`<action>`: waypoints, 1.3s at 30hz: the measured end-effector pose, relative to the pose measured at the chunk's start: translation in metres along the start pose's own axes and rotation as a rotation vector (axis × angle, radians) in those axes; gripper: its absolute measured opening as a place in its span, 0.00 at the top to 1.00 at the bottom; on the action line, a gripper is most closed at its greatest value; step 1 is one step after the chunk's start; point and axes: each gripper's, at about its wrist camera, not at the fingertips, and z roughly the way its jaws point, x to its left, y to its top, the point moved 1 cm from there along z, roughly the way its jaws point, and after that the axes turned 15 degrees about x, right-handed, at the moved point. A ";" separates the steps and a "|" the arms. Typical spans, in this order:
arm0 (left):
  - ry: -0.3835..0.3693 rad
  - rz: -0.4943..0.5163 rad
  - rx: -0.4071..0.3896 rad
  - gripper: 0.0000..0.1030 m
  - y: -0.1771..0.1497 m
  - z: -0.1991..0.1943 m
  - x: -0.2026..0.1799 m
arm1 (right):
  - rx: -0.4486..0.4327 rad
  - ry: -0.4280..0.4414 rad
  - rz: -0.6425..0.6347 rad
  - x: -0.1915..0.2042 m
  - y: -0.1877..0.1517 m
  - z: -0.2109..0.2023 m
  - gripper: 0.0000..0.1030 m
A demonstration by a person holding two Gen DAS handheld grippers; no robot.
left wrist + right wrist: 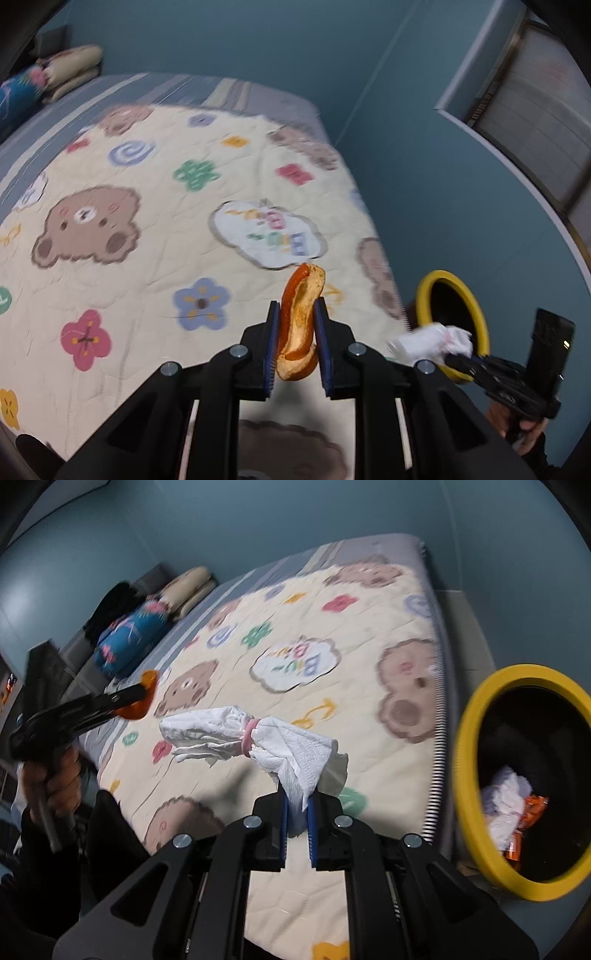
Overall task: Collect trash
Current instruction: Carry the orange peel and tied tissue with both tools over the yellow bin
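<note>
While both grippers are loaded, the task can be judged as well advanced but not finished. An orange peel (pixel 299 317) is clamped between the jaws of the left gripper (pixel 297 347), and it is held in the air above the bear-patterned blanket (pixel 155 229) on the bed. A bundle of white tissue (pixel 258 742), tied in the middle with a pink band (pixel 248 736), is clamped by its lower corner between the jaws of the right gripper (pixel 298 827). In the left wrist view this bundle is seen just in front of the mouth of the yellow-rimmed trash bin (pixel 448 325), which stands beside the bed near the blue wall (pixel 424 166).

Inside the bin, in the right wrist view, some white crumpled paper (pixel 504 805) and an orange wrapper (pixel 528 819) are already lying, so part of the trash is collected. What is left, as far as it can be judged, is that the tissue is released into the bin and then the peel is brought over and dropped too. On the visible part of the blanket no other loose trash is noticed, though the picture is blurred and some areas are hidden by the grippers
</note>
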 end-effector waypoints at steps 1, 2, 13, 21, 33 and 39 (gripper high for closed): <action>-0.001 0.020 -0.009 0.83 -0.002 -0.005 -0.011 | -0.013 0.004 0.015 -0.005 -0.001 -0.007 0.92; 0.003 0.037 -0.018 0.83 -0.003 -0.009 -0.020 | -0.029 0.004 0.029 -0.010 -0.001 -0.013 0.92; 0.024 0.210 -0.098 0.83 -0.018 -0.031 -0.116 | -0.186 0.008 0.125 -0.053 -0.007 -0.069 0.92; 0.064 0.318 -0.151 0.83 -0.026 -0.030 -0.170 | -0.284 -0.028 0.197 -0.092 -0.012 -0.104 0.92; 0.090 0.430 -0.183 0.83 -0.022 -0.006 -0.234 | -0.387 -0.164 0.310 -0.139 -0.023 -0.135 0.92; 0.109 0.477 -0.182 0.83 -0.018 0.015 -0.260 | -0.397 -0.203 0.359 -0.158 -0.025 -0.132 0.92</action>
